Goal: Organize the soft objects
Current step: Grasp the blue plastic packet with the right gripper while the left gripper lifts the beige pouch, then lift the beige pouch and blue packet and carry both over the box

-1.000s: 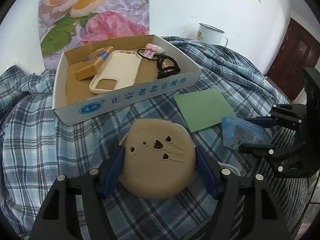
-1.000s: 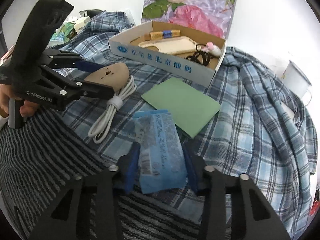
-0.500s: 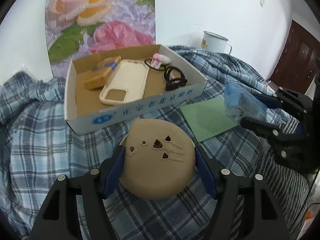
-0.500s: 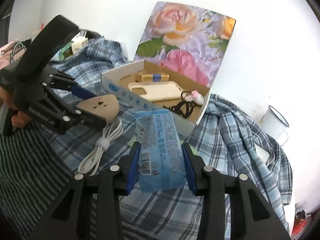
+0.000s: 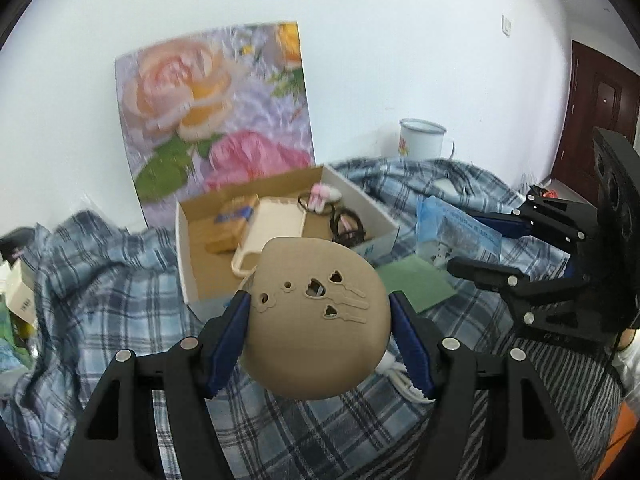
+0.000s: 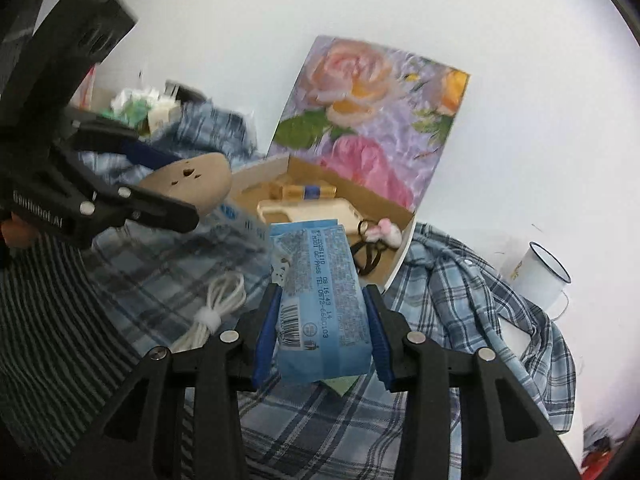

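The left gripper (image 5: 319, 332) grips a round tan pad (image 5: 318, 320) with small heart-shaped holes. Its blue fingers (image 5: 228, 340) press on the pad's left and right edges, standing fairly wide apart. The pad sits deep between them, with its far half reaching past the tips, and hangs in the air in front of the near wall of the box (image 5: 188, 264). A white cable (image 5: 404, 376) shows just under the pad's right edge.

The right gripper (image 6: 322, 328) grips a blue packet (image 6: 320, 300) printed with a barcode. Its fingers (image 6: 266, 332) are nearly closed and squeeze the packet's lower sides, while the upper half sticks out beyond the tips toward the box (image 6: 400, 256). The packet is clear of the plaid cloth (image 6: 460, 280) below it. In the left view it hangs right of the box, above a green sheet (image 5: 416, 284).

The open box lies on the plaid cloth in front of a flower picture (image 5: 216, 120) that leans on the wall. It holds a cream phone case (image 5: 272, 220), black hair ties (image 5: 348, 228), a pink-and-white trinket (image 5: 324, 194) and a small tan block (image 5: 232, 220). The cable (image 6: 212, 312), bundled with a tie, lies on the cloth left of the right gripper. A white mug (image 6: 540, 276) stands far right.
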{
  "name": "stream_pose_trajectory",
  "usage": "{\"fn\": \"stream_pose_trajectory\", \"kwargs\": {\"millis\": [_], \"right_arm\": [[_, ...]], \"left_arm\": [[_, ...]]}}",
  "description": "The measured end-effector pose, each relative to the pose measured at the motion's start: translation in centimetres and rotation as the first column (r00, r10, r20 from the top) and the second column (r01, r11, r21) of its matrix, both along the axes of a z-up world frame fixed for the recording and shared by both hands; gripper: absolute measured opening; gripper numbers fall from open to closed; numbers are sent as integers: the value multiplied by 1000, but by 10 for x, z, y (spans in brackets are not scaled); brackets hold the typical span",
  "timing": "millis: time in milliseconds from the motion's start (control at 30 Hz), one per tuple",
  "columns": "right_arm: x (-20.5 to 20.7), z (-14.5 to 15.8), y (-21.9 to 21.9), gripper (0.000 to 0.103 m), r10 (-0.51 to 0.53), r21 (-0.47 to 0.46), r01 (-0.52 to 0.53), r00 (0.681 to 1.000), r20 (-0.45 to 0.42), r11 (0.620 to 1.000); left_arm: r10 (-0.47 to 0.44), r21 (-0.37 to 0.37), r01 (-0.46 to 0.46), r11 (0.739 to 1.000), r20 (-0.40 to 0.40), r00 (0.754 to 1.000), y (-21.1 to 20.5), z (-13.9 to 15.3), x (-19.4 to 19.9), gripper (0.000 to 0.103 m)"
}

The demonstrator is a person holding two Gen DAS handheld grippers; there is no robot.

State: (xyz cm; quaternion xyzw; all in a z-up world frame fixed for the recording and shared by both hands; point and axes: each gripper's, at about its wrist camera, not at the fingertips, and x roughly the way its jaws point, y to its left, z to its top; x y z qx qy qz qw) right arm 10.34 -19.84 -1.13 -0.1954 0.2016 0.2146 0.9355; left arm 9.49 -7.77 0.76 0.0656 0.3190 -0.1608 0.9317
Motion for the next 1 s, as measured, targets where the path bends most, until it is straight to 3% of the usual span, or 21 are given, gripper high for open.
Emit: {"fn": "stream_pose_trajectory", "kwargs": {"millis": [300,667,1000], "right_arm": [[-17,64,-4,40,4,91,-14,994,111,996],[-49,136,2,40,0,191,-50,968,252,980],[-56,199,-1,40,-25,287,-88,930,368,954]], "left_arm": [[25,-43,-20,999,114,993,0,50,-18,71],[16,-69,1,998,252,968,-9,110,-36,71],[-4,-107,42,993,339,941,-30,151,-24,71]]}}
